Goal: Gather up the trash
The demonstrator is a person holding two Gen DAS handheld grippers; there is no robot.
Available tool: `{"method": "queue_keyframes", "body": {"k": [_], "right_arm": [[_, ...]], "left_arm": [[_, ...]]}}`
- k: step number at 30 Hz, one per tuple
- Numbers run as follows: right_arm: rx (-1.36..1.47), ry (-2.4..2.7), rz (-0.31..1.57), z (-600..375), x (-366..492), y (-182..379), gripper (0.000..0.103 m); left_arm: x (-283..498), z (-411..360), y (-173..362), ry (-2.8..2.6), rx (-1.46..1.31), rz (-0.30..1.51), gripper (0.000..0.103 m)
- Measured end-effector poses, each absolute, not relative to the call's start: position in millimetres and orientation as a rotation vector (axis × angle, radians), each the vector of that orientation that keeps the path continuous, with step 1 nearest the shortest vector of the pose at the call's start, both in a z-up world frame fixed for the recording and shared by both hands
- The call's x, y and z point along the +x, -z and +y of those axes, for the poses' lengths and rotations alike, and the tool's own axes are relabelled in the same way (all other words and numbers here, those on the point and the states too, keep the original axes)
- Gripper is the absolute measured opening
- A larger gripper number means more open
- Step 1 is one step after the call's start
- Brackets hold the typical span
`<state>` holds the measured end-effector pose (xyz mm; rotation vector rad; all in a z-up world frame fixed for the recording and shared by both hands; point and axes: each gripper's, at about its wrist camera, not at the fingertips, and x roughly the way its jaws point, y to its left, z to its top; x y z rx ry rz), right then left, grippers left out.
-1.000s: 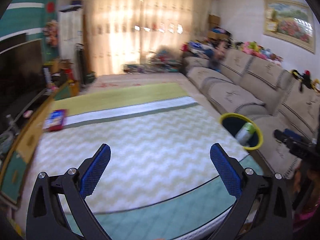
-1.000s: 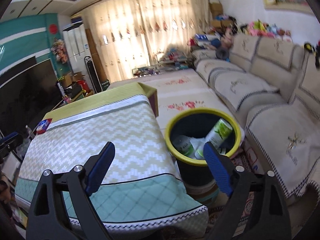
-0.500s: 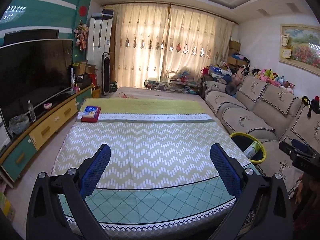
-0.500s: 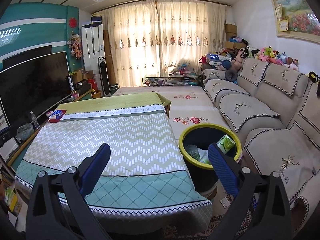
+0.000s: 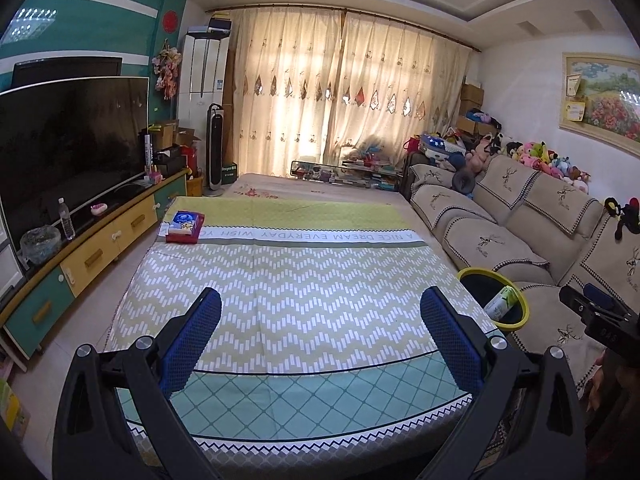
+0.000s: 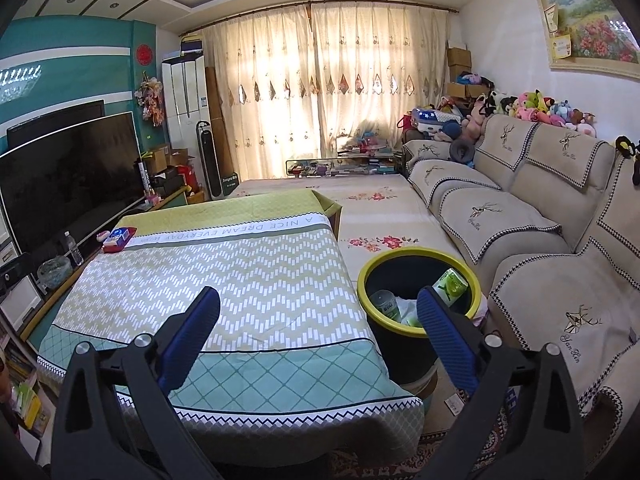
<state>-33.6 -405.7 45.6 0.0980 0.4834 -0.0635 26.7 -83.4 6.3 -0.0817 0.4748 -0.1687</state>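
The bench [image 5: 304, 280], under its zigzag cloth, fills most of both views, and the only thing lying on it is a tissue pack [image 5: 185, 227] at the far left corner. The bin [image 6: 416, 304] with the yellow rim stands on the floor just beside the bench's right edge, and the trash sits inside it: a green carton [image 6: 451, 287], a can [image 6: 385, 305] and some white wrap. The left gripper [image 5: 320, 344] has its jaws wide apart with nothing between them, same for the right gripper [image 6: 318, 342].

Looks to me like the collecting is basically finished, so the good move is just to scan the bench for leftovers and leave the tissue pack alone, it doesn't look like rubbish.

Compared with a second ago, both cameras have tipped up and pulled back: the right one was peering straight into the bin, and its jaws have spread a touch wider.
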Motion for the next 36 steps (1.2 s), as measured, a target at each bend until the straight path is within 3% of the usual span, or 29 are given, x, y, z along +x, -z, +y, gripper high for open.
{"method": "queue_keyframes", "body": {"k": [36], "right_arm": [[0.099, 0.046, 0.494, -401.6, -29.8, -44.5, 0.095]], "left_arm": [[29.2, -88.6, -1.5, 0.176, -0.087, 0.501, 0.098]]}}
